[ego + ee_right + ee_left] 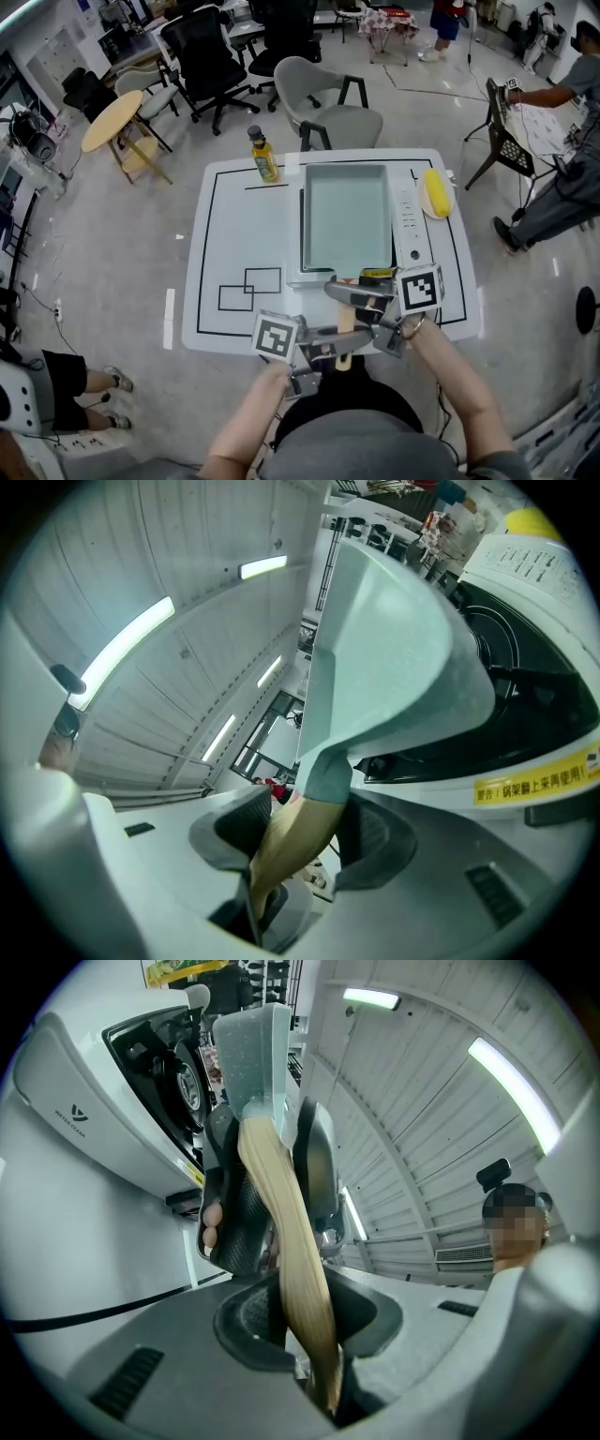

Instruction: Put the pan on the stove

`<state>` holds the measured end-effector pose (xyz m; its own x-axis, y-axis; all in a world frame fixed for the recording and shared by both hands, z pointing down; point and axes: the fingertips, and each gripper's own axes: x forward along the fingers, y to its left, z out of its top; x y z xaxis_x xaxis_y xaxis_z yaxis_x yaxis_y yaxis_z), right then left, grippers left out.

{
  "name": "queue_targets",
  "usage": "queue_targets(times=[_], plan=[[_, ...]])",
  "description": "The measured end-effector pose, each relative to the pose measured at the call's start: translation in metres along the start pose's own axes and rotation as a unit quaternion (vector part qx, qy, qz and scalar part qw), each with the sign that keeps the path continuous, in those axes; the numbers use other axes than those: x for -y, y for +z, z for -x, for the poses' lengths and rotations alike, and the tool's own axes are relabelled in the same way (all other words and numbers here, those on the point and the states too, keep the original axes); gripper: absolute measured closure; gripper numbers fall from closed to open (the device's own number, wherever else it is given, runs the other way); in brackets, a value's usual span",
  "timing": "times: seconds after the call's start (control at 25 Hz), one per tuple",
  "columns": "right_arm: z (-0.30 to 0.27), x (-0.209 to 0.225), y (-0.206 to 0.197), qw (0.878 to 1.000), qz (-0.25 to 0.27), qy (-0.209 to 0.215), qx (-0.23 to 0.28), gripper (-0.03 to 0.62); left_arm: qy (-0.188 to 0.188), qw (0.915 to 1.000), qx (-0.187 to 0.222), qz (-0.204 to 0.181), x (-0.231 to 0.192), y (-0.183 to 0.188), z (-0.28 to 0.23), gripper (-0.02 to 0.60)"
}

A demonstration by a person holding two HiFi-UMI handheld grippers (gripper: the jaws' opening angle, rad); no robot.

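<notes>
Your pan (pixel 347 216) lies on the stove (pixel 410 220), which stands on the white table (pixel 234 234). The pan is pale green and has square corners. Its wooden handle (pixel 345 323) points back at you, out past the stove's near edge.

You have both tools on that handle. Your right gripper (pixel 300 832) has it close to the pan, where the wood meets the green part. Its jaws are set quite wide and press on the wood from both sides. From that gripper's view the pan bottom is over the black ring of the stove. I cannot tell there if the two touch.

Your left gripper (pixel 305 1312) has the handle nearer to you, at the far end of the wood. Its jaws are set narrower, and the wood runs right between them, snug in the grip.

A bottle (pixel 263 155) of yellow oil stands at the far edge of the table, left of the stove. A corn (pixel 437 192) lies on the right side, just beside the stove.
</notes>
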<state>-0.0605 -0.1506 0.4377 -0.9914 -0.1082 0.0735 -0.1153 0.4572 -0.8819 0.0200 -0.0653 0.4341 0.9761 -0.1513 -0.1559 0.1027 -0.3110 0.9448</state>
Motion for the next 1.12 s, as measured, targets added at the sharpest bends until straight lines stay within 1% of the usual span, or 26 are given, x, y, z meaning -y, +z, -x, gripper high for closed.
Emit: queue_targets(times=[0.16,0.36,0.48,0.88,1.12], plan=[[0.002,0.009,0.003,1.0,-0.015,0.002,-0.005,0.396,0.014,0.9998,0.005,0.014,-0.008,0.005,-0.003,0.512],[0.0,0.014,0.007,1.0,-0.024,0.011,-0.009,0.396,0.022,0.9994,0.012,0.025,-0.014,0.011,-0.004,0.512],[0.0,0.02,0.008,0.999,-0.033,0.01,-0.011,0.396,0.025,0.9991,0.014,0.029,-0.017,0.014,-0.005,0.512],[0.001,0.031,0.011,0.998,-0.063,0.012,-0.014,0.396,0.021,0.9975,0.024,0.063,-0.019,0.02,-0.009,0.508],[0.001,0.037,0.011,0.997,-0.076,0.015,-0.019,0.396,0.017,0.9969,0.028,0.071,-0.02,0.024,-0.012,0.506]])
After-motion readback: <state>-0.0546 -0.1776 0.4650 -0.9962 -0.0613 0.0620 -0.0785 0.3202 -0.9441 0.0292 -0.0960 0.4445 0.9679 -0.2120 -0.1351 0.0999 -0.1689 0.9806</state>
